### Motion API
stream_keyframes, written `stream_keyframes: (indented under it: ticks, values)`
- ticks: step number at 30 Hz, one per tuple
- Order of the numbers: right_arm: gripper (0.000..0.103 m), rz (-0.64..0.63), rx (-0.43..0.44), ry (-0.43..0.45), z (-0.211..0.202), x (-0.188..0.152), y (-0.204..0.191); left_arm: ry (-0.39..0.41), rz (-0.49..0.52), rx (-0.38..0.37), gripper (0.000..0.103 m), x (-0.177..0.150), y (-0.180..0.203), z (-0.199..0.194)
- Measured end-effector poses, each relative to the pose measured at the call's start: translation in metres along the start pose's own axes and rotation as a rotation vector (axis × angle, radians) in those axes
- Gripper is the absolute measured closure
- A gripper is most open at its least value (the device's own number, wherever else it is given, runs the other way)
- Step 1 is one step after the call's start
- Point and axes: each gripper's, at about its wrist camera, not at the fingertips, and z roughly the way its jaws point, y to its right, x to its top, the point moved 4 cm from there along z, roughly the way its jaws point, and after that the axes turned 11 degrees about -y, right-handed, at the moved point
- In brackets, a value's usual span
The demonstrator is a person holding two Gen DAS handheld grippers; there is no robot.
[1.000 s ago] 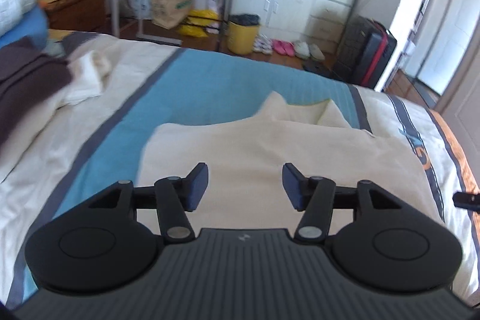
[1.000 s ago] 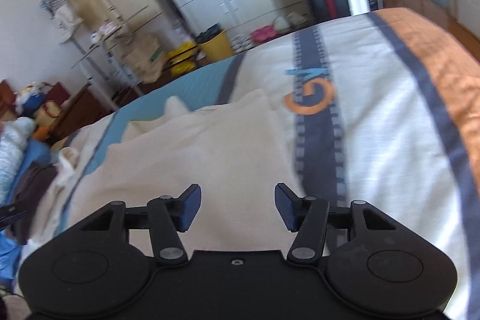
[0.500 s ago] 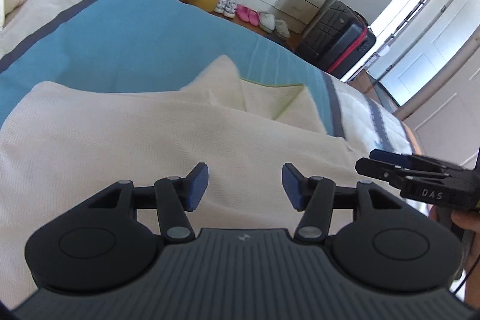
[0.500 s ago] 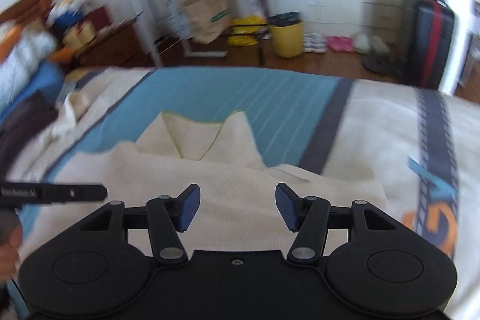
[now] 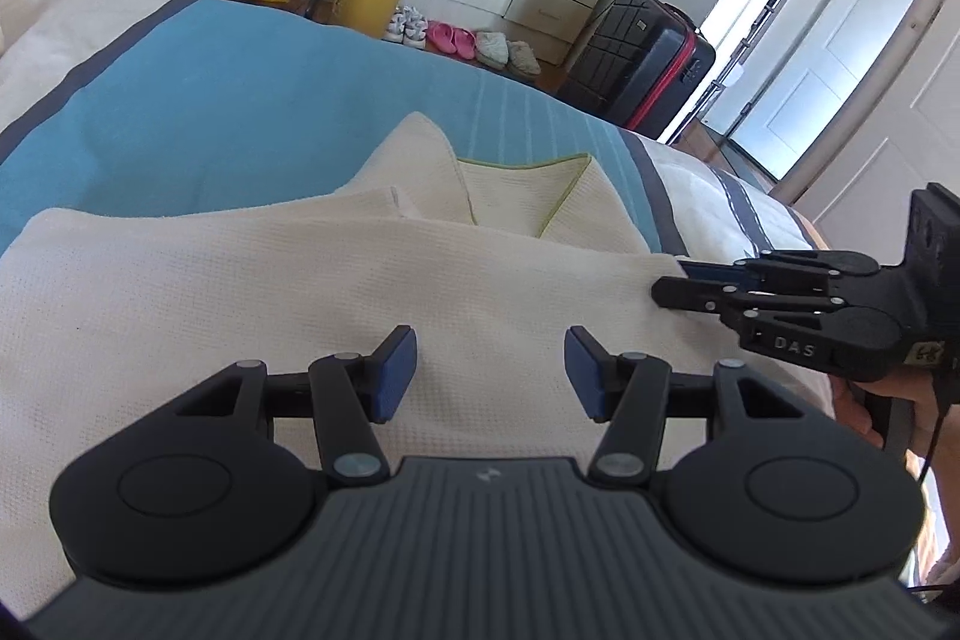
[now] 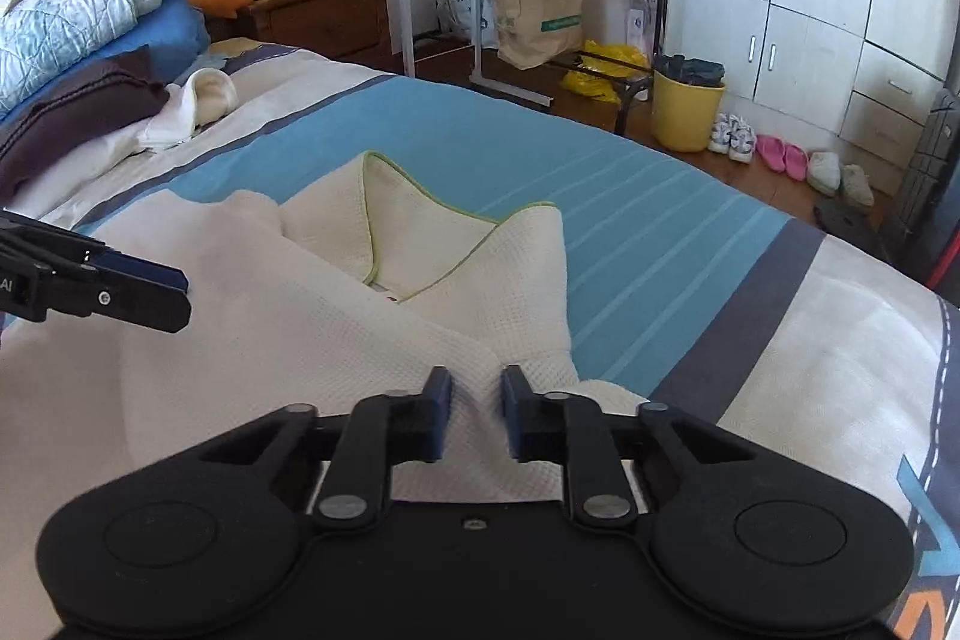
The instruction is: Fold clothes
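Observation:
A cream waffle-knit garment (image 5: 252, 292) with a green-trimmed neckline lies spread on the bed; it also shows in the right wrist view (image 6: 336, 316). My left gripper (image 5: 489, 367) is open and empty, hovering just above the middle of the garment. My right gripper (image 6: 475, 412) is shut on a pinched fold at the garment's right edge. From the left wrist view the right gripper (image 5: 678, 283) shows side-on at that edge. The left gripper (image 6: 180, 301) shows at the left of the right wrist view.
The bed (image 5: 180, 88) has a blue, cream and grey striped cover. A pile of dark and white clothes (image 6: 90, 112) lies near the pillows. A yellow bin (image 6: 684, 109), shoes, a suitcase (image 5: 642, 58) and wardrobes stand beyond the bed.
My right gripper has moved down to the garment's right edge and shut on it. My left gripper has moved over the garment and stays open.

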Motion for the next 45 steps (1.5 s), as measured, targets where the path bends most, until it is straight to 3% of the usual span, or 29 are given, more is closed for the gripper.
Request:
stream_keyframes:
  ticks: [2,7,10,13,18,21,26,30,34,37,42,45]
  values:
    - [0.090,0.000,0.004,0.019,-0.008,-0.001,-0.001,0.008,0.008,0.009,0.049,-0.002,0.001,-0.003]
    - [0.092,0.002,-0.008,0.049,-0.042,-0.015,-0.019,0.060,0.018,-0.011,0.049,-0.004,0.005,-0.015]
    - [0.095,-0.123,-0.063,0.003,-0.059,-0.027,-0.047,0.110,0.017,-0.040,0.048,-0.003,0.008,-0.023]
    - [0.097,-0.174,-0.026,-0.037,-0.071,-0.032,-0.065,0.132,0.028,-0.067,0.045,-0.004,0.012,-0.026]
    - [0.098,-0.223,0.069,-0.123,-0.066,-0.043,-0.079,0.074,0.035,-0.035,0.042,-0.006,0.013,-0.013]
    - [0.098,-0.192,0.071,-0.129,-0.060,-0.045,-0.076,0.010,0.049,0.011,0.042,-0.009,0.013,0.001]
    - [0.097,-0.151,0.147,-0.181,-0.059,-0.052,-0.071,-0.053,0.079,0.075,0.042,-0.013,0.010,0.011]
    - [0.090,-0.028,0.215,-0.144,-0.059,-0.047,-0.054,-0.090,0.076,0.094,0.042,-0.016,0.007,0.014]
    - [0.068,0.225,0.328,-0.018,-0.061,-0.027,-0.029,-0.100,0.047,0.076,0.042,-0.016,0.002,0.014]
    - [0.050,0.424,0.385,0.012,-0.045,-0.012,-0.017,-0.102,0.031,0.067,0.042,-0.016,0.001,0.014]
    - [0.050,0.598,0.249,-0.123,0.007,-0.006,-0.010,-0.100,0.024,0.068,0.042,-0.017,0.001,0.011]
    - [0.049,0.703,0.209,-0.171,0.026,-0.012,-0.004,-0.092,0.003,0.059,0.042,-0.014,-0.002,0.010]
